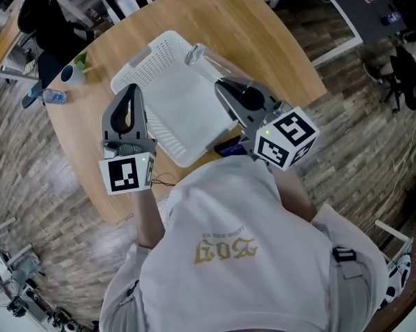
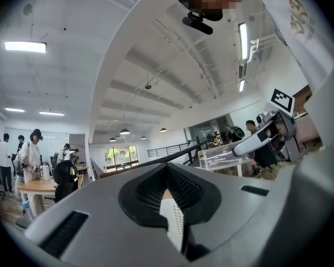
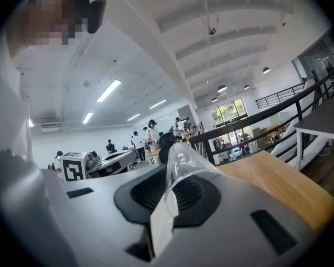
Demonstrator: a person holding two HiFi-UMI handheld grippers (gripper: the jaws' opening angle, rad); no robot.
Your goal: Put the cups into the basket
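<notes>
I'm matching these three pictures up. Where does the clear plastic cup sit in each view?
Head view: the clear cup is at upper centre, by the far corner of the white basket, clamped by the right hand-held gripper.
Left gripper view: right of centre, lying sideways, held from the right.
Right gripper view: centre, rising from between the jaws.
Shared landmark: the right hand-held gripper, shut on the cup in every view.

The bench (image 1: pixel 263 40) is pale wood, smooth with a satin sheen. At the frame's centre the basket (image 1: pixel 163 61) is white plastic, matt and pierced with fine holes. The cup (image 1: pixel 209 62) at its upper right is clear and glossy. The left tongs (image 1: pixel 130 92) and right tongs (image 1: pixel 225 87) are matt grey plastic with black ribbed pads (image 3: pixel 136 196). The floor (image 1: pixel 346 151) shows worn planks, and the shirt (image 1: pixel 242 254) is white cloth.
</notes>
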